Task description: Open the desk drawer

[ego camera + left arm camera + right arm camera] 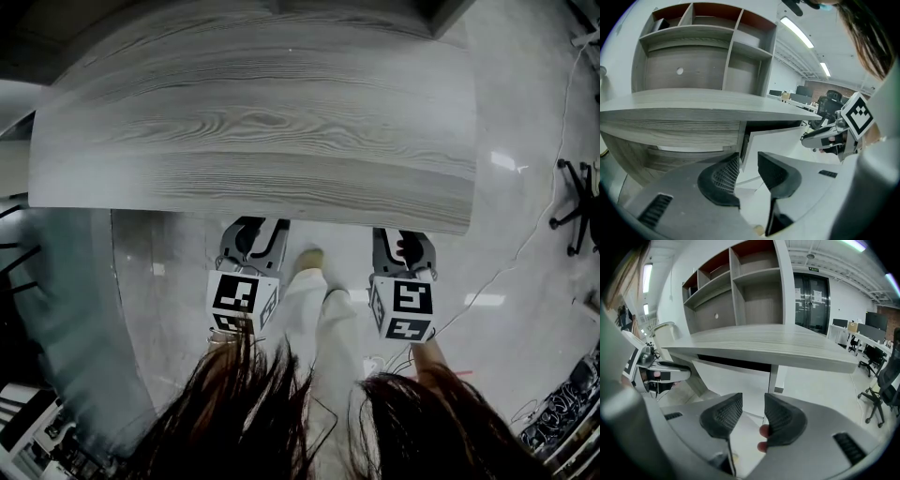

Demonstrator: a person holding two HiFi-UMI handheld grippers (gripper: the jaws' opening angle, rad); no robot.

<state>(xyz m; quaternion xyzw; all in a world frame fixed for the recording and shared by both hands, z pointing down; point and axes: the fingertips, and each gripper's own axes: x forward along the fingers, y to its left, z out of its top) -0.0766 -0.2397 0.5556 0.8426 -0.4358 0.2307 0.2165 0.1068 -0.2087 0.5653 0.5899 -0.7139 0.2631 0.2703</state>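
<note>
1. Left claw (748, 164), lower middle of the left gripper view: jaws spread, nothing between the pads. It aims at the left end of the drawer front and isn't touching it.
2. Worktop (253, 141): a grey wood-grain slab that fills the upper half of the head view. A shelf unit (708, 42) stands at its back, upper left of the left gripper view.
3. Drawer (733, 380): centre of the right gripper view, tucked right under the worktop.
   - It has a wide, flat, plain white front with a dark slot along its top edge.
   - No handle or knob is seen.
   - Can't tell if it's flush shut or a bit out.
4. Handling, judged:
   - The front is a stiff board, not fragile, and probably runs on slides, so it wants a straight, steady pull.
   - The smooth white face looks slippery for the pads.
   - The best hold is likely the top lip at the dark slot, pinched or hooked.
   - Pulling with both claws evenly should stop a wide drawer from skewing.
5. Right claw (753, 404), lower middle of the right gripper view: jaws spread and empty, pointing at the drawer's right part without contact. The person's fingers (763, 431) show under its right jaw.
</note>
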